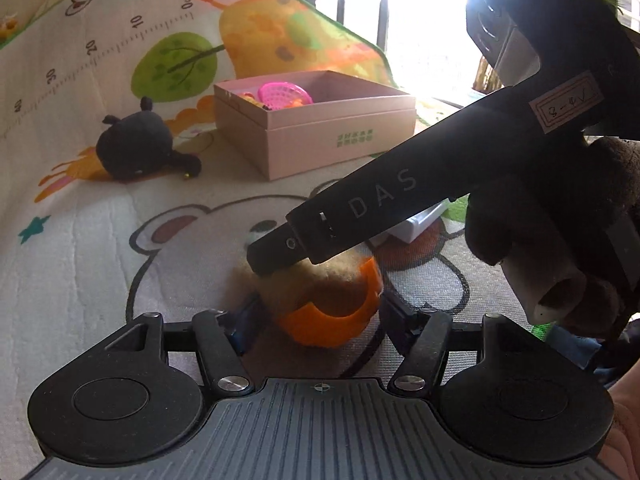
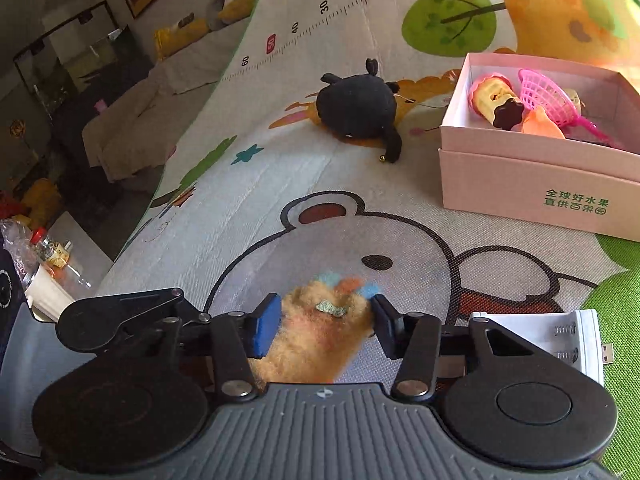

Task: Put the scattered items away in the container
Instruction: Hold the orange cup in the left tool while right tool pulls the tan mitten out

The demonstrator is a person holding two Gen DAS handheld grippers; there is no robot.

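Note:
A fuzzy tan and orange toy lies on the play mat. My right gripper has its blue pads against both sides of the toy, shut on it. My left gripper sits open around the same toy, its fingers mostly hidden behind it. The right gripper's black body crosses the left wrist view above the toy. The pink box stands beyond, holding a pink basket and other toys. A black plush lies to the left of the box.
A white battery holder lies right of the right gripper, also seen in the left wrist view. The cartoon play mat ends at the left, with a floor, cushions and a bottle beyond. Bright window behind the box.

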